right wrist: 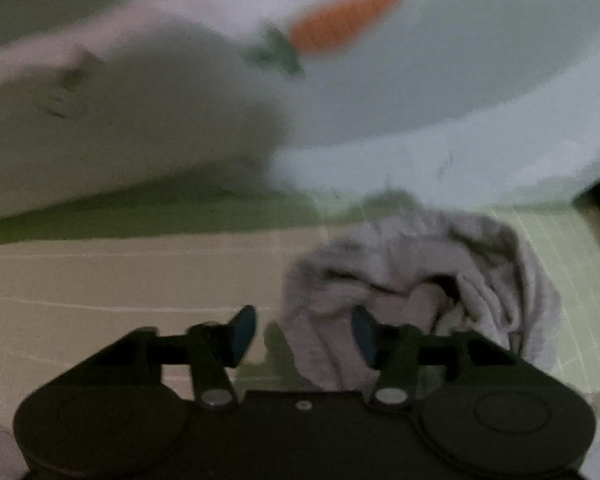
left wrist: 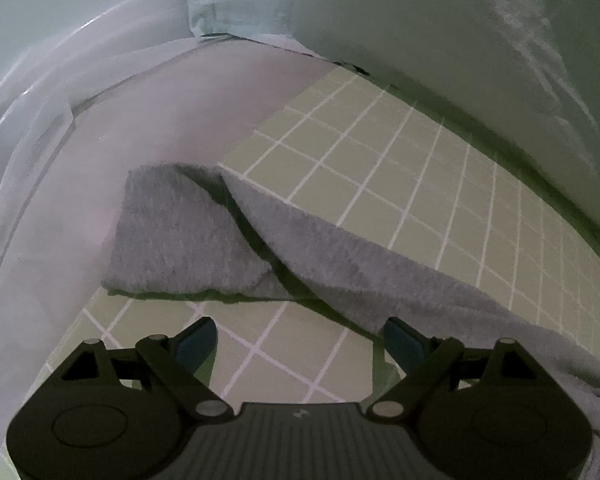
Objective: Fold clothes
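Lying across a green mat (left wrist: 400,168) with a white grid, a gray garment (left wrist: 188,236) shows in the left wrist view with one part folded flat, half on the mat and half on the pale pink surface (left wrist: 148,112) beside it. A second part of the same cloth runs in a long band from the fold toward the lower right edge of the picture, and passes just by the right fingertip of the left gripper (left wrist: 300,340). That gripper hovers low over the mat with its two blue-padded fingers (left wrist: 196,344) wide apart and nothing between them. White cloth or sheeting (left wrist: 32,120) is bunched along the far left, and a pale wall (left wrist: 420,20) rises behind the mat.

The right wrist view is blurred. The right gripper (right wrist: 304,334) also has its fingers apart, and no cloth is pinched between the blue pads (right wrist: 244,334). Just ahead and to its right, the gray garment (right wrist: 440,280) sits in a rumpled heap on the green mat (right wrist: 100,280), its near edge reaching between the open fingers. Behind it lies a large white cushion or plush shape (right wrist: 140,132) bearing an orange carrot figure (right wrist: 344,20) with a green top.
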`<action>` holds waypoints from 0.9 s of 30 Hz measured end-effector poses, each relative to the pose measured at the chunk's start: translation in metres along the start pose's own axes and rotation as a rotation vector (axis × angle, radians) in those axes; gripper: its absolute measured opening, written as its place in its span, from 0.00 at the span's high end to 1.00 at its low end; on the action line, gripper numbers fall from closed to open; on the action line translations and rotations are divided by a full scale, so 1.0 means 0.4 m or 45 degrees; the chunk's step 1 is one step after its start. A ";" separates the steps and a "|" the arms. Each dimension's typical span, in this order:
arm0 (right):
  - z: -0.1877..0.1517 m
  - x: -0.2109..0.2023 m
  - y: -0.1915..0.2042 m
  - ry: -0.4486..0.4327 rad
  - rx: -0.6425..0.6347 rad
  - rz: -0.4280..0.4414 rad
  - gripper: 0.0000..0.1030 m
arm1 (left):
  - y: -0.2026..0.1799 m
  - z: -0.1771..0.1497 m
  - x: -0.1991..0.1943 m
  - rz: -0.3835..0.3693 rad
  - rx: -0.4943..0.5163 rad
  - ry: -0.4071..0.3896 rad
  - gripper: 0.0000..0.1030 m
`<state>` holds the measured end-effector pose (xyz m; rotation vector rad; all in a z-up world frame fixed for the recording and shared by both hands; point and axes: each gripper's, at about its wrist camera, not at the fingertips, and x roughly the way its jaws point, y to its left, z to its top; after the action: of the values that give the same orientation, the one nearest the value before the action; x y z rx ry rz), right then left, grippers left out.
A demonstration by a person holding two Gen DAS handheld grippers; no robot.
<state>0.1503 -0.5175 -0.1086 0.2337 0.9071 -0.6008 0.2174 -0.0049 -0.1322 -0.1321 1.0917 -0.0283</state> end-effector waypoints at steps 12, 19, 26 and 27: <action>0.184 -0.081 -0.035 -0.219 0.112 0.124 0.98 | 0.034 0.011 0.005 0.057 0.002 -0.018 0.12; 0.227 -0.168 -0.068 -0.453 0.248 0.282 0.98 | 0.059 0.020 0.008 0.082 -0.027 -0.029 0.12; 0.206 -0.175 -0.139 -0.608 0.501 0.442 0.94 | 0.076 0.026 0.009 0.108 -0.034 -0.037 0.11; 0.204 -0.156 -0.128 -0.557 0.427 0.383 0.82 | 0.079 0.028 0.009 0.111 -0.039 -0.038 0.11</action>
<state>0.1460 -0.5701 -0.0067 0.5085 0.3353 -0.4936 0.2276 0.0272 -0.1343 -0.1121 1.0677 0.0681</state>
